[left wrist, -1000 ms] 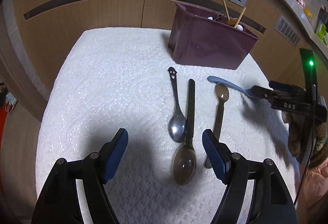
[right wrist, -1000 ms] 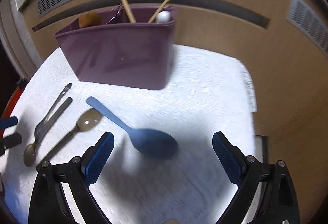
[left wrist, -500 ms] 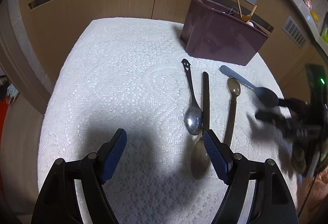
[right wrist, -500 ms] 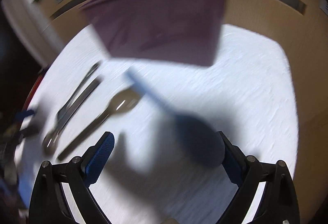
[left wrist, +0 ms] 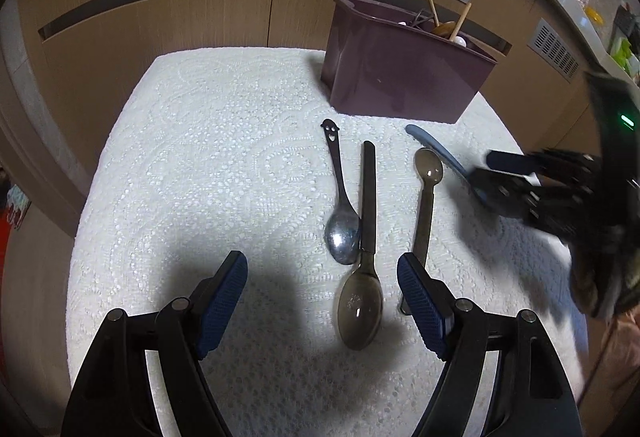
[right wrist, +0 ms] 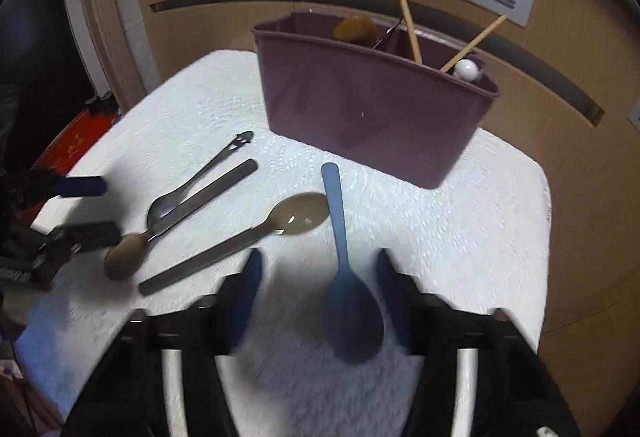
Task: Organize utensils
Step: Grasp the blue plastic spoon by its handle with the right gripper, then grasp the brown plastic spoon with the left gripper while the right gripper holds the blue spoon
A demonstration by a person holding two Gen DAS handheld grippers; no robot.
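Your right gripper (right wrist: 320, 301) is closing around the blue plastic spoon's (right wrist: 348, 301) bowl on the white lace cloth (right wrist: 460, 237), pads not yet pressing; next, clamp, lift toward the purple plastic caddy (right wrist: 372, 113).

We see a white lace-covered table (left wrist: 208, 165) bearing a purple caddy (left wrist: 400, 77), metal spoon (left wrist: 342, 221), two translucent spoons (left wrist: 360, 301) and a blue spoon (right wrist: 348, 301)

Right gripper (right wrist: 320, 293) blurred by motion; contact with blue spoon (right wrist: 352, 313) undeterminable. Bin (right wrist: 372, 117) contents partly hidden.
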